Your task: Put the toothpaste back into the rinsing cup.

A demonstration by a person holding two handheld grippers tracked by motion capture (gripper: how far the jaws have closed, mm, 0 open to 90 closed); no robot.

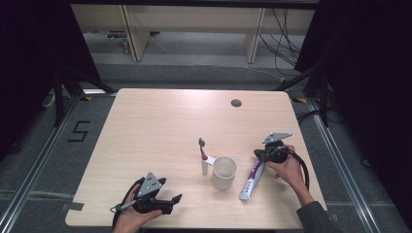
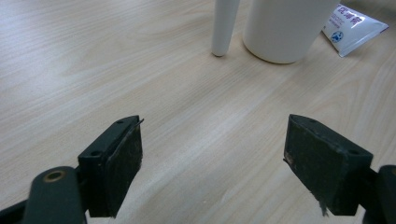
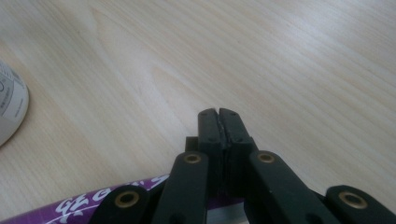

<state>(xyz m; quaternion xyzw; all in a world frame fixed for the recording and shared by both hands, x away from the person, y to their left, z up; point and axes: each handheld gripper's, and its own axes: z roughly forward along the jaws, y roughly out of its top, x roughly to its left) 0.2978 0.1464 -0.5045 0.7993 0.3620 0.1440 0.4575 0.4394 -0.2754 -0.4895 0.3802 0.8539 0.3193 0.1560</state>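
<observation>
A toothpaste tube (image 1: pixel 251 180), white with a purple band, is laid flat on the table (image 1: pixel 155 131) directly beneath the right gripper (image 1: pixel 258 154), whose jaws are clenched together with nothing seen between them, probably poised to take up the tube. A white cup (image 1: pixel 224 172), seen empty, is stood just beside the tube, with a toothbrush (image 1: pixel 203 156) propped upright at its far side. The left gripper (image 1: pixel 171 203) is rested well apart, its jaws spread wide and unloaded.

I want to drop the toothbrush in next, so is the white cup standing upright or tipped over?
Upright. The white cup stands on its base on the table, its open mouth facing up, in the high view.
</observation>
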